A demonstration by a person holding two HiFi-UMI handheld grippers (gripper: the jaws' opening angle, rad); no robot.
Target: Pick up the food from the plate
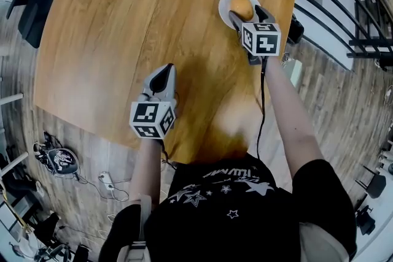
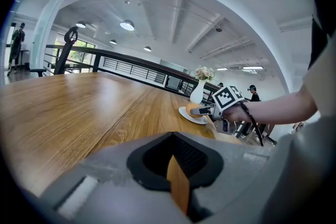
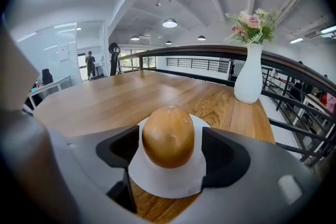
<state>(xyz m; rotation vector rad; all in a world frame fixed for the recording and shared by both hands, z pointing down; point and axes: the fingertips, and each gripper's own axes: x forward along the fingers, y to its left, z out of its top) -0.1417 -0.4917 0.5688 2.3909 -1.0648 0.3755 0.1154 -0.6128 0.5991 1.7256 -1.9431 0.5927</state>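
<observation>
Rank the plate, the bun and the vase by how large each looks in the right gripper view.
1. Plate: covers the most of the picture.
2. Bun: sits close to the camera, so it looks big.
3. Vase: looks smallest here, but it stands farther back, so its true size is unsure.

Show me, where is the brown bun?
In the right gripper view the bun sits on the white plate, between the right gripper's open jaws, with the vase behind it.
</observation>
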